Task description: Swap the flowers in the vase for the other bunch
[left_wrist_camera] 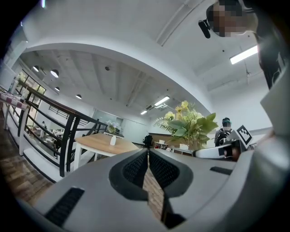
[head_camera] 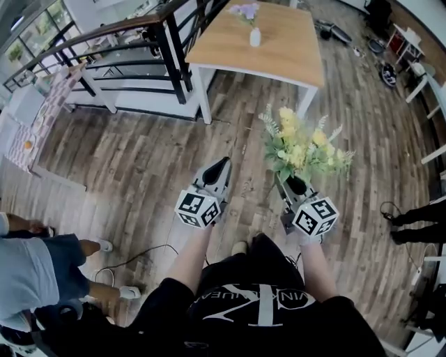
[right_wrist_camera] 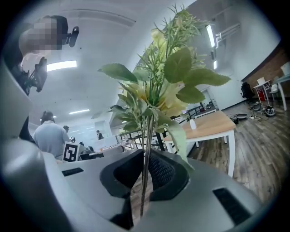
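Observation:
A small white vase (head_camera: 255, 36) with pale purple flowers (head_camera: 245, 10) stands on the wooden table (head_camera: 279, 49) far ahead; it also shows as the vase (left_wrist_camera: 113, 140) in the left gripper view and the vase (right_wrist_camera: 193, 123) in the right gripper view. My right gripper (head_camera: 293, 185) is shut on the stems of a yellow-and-green bunch (head_camera: 301, 148), which rises upright between the jaws as the bunch (right_wrist_camera: 161, 86). My left gripper (head_camera: 221, 166) is shut with nothing in it, level and to the left of the right one. Both are held over the floor, well short of the table.
A black metal railing (head_camera: 132, 49) and steps lie to the table's left. Another person's legs (head_camera: 83, 268) stand at the lower left. Cables and gear (head_camera: 383, 63) lie on the wooden floor at the far right. A cable (head_camera: 132, 254) runs across the floor near my feet.

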The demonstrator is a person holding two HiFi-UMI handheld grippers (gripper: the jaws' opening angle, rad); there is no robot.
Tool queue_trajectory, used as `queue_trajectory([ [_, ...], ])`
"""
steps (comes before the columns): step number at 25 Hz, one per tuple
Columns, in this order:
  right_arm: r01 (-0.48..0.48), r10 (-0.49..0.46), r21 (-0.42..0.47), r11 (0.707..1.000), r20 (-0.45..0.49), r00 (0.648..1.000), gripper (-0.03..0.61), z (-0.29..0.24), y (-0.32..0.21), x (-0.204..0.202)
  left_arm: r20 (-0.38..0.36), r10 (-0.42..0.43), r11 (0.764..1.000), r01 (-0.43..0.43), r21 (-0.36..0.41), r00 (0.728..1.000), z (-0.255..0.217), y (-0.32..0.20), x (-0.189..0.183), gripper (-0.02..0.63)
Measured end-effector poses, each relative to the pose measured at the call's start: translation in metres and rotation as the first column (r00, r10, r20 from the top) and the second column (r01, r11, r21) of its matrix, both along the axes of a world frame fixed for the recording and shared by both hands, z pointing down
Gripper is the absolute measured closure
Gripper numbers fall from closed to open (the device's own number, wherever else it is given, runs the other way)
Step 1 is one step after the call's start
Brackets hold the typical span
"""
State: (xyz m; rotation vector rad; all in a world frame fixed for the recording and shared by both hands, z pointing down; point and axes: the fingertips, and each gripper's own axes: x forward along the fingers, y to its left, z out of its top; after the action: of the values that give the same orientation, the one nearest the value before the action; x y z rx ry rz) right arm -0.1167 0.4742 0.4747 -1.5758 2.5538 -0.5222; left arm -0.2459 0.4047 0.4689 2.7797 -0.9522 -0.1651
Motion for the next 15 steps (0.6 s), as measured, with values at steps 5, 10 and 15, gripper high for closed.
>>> queue_trajectory([
  [5,0.01,-0.01,0.003,1.0,0.008,1.0,0.529,0.001,-0.032,0.006,-0.008,-0.029,1.0,0.029,-0.011,1.0,0.004,-0.027,-0.003,0.598],
  [10,0.027,-0.027,0.025,0.999,-0.007,1.0,0.529,-0.004,-0.086,0.019,-0.01,-0.048,0.999,0.048,-0.004,0.999,0.002,-0.079,0.005,0.598],
  [15,0.054,-0.052,0.031,0.998,-0.045,0.998,0.529,-0.004,-0.146,0.033,-0.01,-0.044,0.999,0.043,-0.008,0.999,0.003,-0.134,0.03,0.598],
])
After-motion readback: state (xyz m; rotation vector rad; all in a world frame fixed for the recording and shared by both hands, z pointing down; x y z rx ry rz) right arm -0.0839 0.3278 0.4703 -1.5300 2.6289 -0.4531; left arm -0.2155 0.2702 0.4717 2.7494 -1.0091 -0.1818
